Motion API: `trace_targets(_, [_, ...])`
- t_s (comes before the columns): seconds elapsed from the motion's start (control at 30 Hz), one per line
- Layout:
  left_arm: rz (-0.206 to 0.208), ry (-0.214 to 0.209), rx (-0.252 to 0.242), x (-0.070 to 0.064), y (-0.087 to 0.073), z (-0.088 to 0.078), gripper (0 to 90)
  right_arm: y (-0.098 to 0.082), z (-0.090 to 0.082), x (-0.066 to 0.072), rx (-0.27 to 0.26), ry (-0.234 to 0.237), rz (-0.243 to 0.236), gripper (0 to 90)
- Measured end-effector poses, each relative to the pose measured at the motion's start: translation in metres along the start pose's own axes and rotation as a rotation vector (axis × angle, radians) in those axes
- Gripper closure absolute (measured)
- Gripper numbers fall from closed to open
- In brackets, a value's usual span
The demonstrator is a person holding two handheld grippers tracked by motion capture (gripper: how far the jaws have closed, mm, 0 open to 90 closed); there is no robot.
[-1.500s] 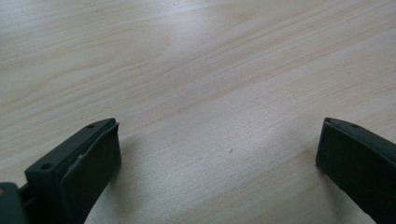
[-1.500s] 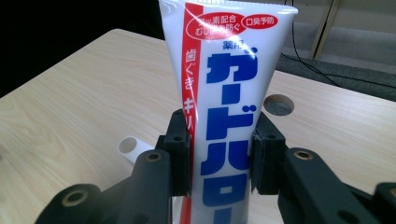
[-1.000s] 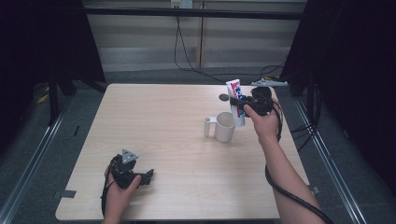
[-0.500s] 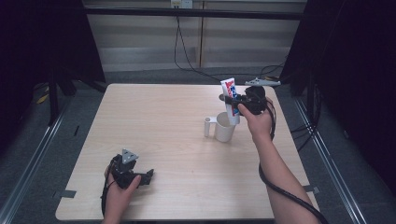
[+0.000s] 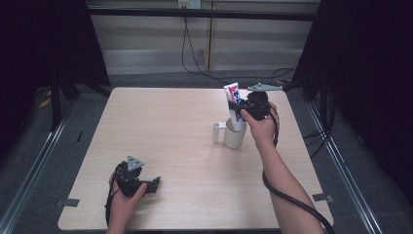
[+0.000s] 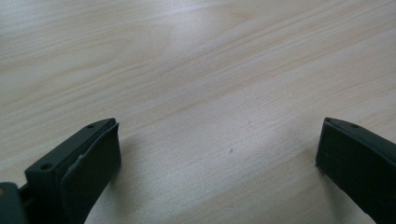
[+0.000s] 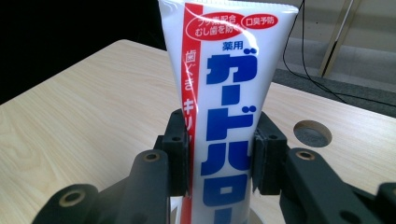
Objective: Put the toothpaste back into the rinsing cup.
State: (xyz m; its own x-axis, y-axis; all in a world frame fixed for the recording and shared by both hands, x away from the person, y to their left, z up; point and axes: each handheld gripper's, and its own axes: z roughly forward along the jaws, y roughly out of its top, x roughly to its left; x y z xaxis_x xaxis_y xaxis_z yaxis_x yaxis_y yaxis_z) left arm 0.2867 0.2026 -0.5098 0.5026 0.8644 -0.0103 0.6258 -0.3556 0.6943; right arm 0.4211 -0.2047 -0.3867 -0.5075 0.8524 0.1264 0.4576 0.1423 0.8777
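A white toothpaste tube (image 5: 233, 103) with blue and red print stands nearly upright, its top leaning a little left. My right gripper (image 5: 241, 108) is shut on its middle. In the right gripper view both black pads (image 7: 180, 158) press the sides of the tube (image 7: 224, 112). The tube's lower end reaches down into the mouth of a white cup (image 5: 235, 137) with a handle on its left side. Near the table's front left, my left gripper (image 5: 152, 183) rests on the wood in a hand. Its jaws stand wide apart over bare wood in the left gripper view (image 6: 219, 154).
The light wooden table (image 5: 160, 126) has a round cable hole (image 7: 313, 133) beyond the tube. Dark curtains flank the table, and cables hang over the grey floor behind it. The right gripper's cable trails along the forearm to the front right edge.
The right hand has carried the tube a little to the left and downward over the cup. The left hand and its gripper have stayed where they were.
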Motion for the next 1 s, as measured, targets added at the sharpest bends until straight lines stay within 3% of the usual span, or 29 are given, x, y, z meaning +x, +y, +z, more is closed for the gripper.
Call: trace_targets(1.0, [-0.002, -0.001, -0.001, 0.000, 0.000, 0.000, 0.0, -0.020, 0.002, -0.005, 0.007, -0.004, -0.019, 62.2])
